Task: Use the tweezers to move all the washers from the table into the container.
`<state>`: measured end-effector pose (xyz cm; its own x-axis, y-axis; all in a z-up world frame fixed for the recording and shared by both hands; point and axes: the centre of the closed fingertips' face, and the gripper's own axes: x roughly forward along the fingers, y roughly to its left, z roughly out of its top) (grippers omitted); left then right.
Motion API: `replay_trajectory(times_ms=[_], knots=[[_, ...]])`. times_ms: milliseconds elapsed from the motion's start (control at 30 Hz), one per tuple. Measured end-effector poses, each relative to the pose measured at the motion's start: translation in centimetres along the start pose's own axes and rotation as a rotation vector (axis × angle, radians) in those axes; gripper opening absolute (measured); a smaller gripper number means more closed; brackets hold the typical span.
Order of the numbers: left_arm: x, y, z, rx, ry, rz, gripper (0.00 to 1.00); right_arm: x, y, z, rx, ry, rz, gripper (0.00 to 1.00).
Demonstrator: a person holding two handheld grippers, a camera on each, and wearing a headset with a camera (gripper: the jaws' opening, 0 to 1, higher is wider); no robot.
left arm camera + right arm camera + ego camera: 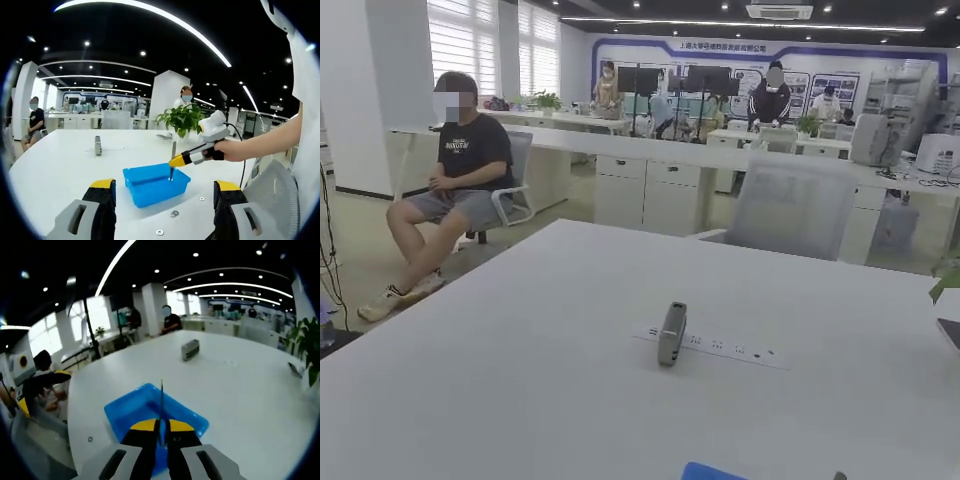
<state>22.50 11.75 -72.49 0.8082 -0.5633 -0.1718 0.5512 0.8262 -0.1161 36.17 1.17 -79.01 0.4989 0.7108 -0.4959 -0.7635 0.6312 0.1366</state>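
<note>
Tweezers [161, 395] between right gripper's [161, 426] tight jaws over container [127, 412]; left gripper [165, 186] wide, empty.

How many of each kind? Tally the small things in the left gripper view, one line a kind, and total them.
Washers: 3
Container, blue: 1
Tweezers: 1
Grey box: 1
Total: 6
</note>
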Motion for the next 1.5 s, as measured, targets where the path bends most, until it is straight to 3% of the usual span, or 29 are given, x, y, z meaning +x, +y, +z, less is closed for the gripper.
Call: replay_trajectory(times_ms=[200,467,633,767,1100,1333,1500], knots=[[0.0,-0.1,0.0,-0.008,-0.001,-0.005,0.81,0.6,-0.5,-1.2,-0.042,0.02,-0.025,0.03],[-0.1,0.1,0.0,-0.022,-0.005,0.004,0.81,1.0,-0.4,-2.0,-0.053,0.017,-0.011,0.03],[-0.1,-0.1,0.2,-0.032,-0.018,-0.004,0.84,0.9,-0.6,-1.8,-0.052,0.004,-0.008,0.04],[-0.1,0.1,0.3,-0.036,-0.024,0.001,0.85,0.4,-0.6,-0.7,-0.04,-0.037,-0.01,0.04],[-0.2,0.2,0.4,-0.051,-0.029,0.002,0.85,-2.6,0.9,1.8,-0.009,-0.121,-0.006,0.04],[-0.1,0.0,0.1,-0.042,-0.013,-0.005,0.84,-5.5,1.9,1.6,0.026,-0.156,-0.013,0.04],[-0.1,0.1,0.0,-0.042,-0.008,-0.004,0.83,-7.2,2.6,0.3,0.069,-0.16,-0.028,0.04]])
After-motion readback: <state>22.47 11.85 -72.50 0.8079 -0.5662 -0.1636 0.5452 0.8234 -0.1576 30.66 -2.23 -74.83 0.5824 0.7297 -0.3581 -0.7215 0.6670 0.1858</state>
